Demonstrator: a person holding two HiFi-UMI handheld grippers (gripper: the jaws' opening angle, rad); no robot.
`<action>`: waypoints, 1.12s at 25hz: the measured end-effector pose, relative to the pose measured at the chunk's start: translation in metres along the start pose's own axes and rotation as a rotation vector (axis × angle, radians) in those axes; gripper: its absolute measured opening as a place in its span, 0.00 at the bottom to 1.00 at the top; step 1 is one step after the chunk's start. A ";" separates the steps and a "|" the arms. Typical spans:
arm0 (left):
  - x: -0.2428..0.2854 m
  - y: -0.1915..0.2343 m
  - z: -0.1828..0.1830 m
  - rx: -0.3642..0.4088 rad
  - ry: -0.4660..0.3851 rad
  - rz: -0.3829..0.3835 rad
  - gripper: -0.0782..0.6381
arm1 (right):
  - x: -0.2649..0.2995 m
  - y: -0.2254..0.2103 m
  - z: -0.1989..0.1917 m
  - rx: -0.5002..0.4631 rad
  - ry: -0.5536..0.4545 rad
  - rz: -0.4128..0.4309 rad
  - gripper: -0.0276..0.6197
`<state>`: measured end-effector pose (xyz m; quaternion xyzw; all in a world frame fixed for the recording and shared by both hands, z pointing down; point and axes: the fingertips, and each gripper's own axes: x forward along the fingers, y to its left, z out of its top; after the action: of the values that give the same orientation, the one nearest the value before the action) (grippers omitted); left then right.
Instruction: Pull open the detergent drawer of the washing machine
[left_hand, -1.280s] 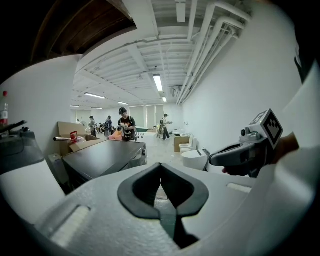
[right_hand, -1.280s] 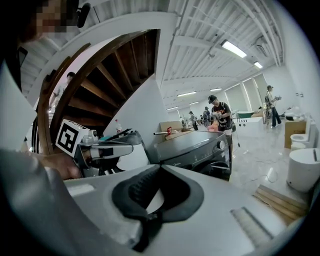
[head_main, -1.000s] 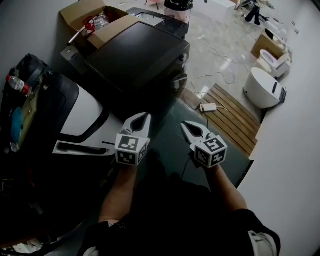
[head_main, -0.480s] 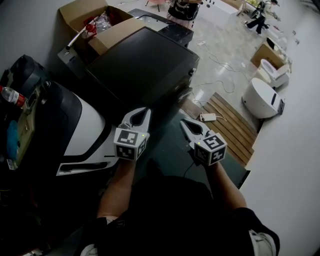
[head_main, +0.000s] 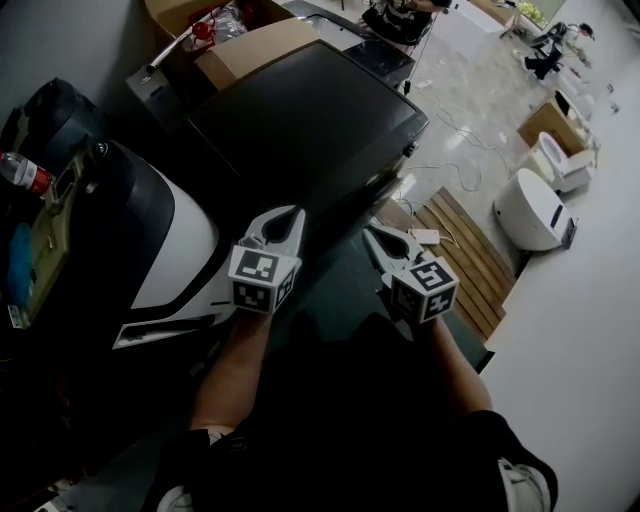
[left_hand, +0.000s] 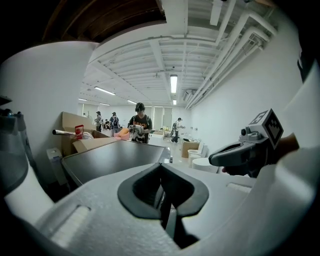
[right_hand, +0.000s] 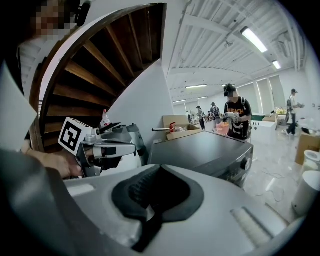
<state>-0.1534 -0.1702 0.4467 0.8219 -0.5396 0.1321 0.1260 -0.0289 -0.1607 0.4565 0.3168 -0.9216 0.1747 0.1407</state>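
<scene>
Head view: your left gripper (head_main: 291, 214) and right gripper (head_main: 371, 232) are both closed, empty, short of the washer (head_main: 310, 120) ahead. I can't make out its drawer; nothing gripped, so the whole pull is left.

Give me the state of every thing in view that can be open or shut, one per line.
left hand-held gripper: shut, nothing held.
right hand-held gripper: shut, nothing held.
washing machine: top down; no drawer seen pulled out of its front.
cardboard box: flaps open, items inside.
</scene>
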 end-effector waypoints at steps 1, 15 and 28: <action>0.004 0.003 -0.001 -0.005 0.005 0.007 0.12 | 0.005 -0.004 0.001 0.001 0.003 0.010 0.05; 0.080 0.006 0.019 -0.135 0.012 0.282 0.12 | 0.051 -0.096 0.023 -0.111 0.121 0.322 0.04; 0.093 -0.036 -0.003 -0.205 0.075 0.478 0.12 | 0.062 -0.114 -0.018 -0.339 0.311 0.592 0.05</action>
<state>-0.0845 -0.2346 0.4797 0.6487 -0.7239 0.1329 0.1937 -0.0007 -0.2708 0.5217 -0.0215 -0.9567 0.0989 0.2728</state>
